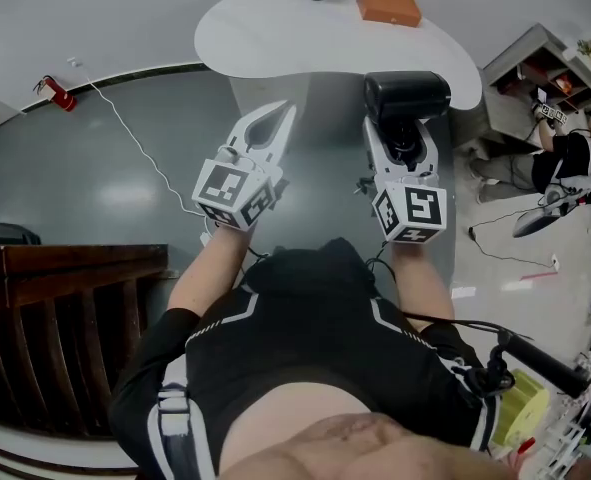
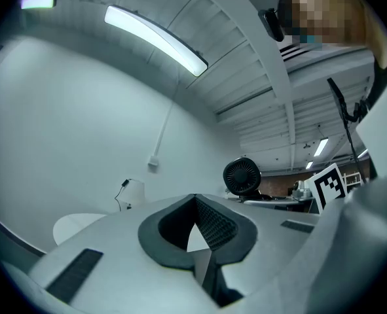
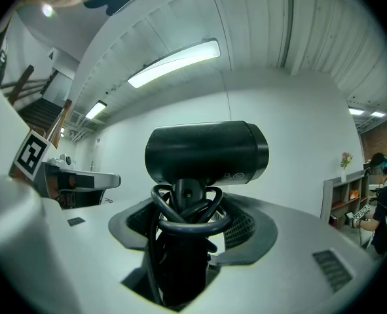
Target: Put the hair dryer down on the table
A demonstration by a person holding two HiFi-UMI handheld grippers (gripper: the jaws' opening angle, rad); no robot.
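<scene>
left claw point(image 1: 278, 123): jaws together, empty
right claw point(image 1: 405, 146): clamped on hair dryer point(image 1: 406, 96) handle, cord looped round it
dryer axis: handle in line with claw, barrel crosswise beyond the tips
worktop point(image 1: 275, 38): straight ahead of right claw; dryer in the air near its front edge

No word, brand or number can be read. Small pale symbols point(image 3: 236, 174) on the black plastic hair dryer point(image 3: 206, 150) are too small to make out. The black-and-white square markers point(image 1: 412, 211) show only patterns.
</scene>
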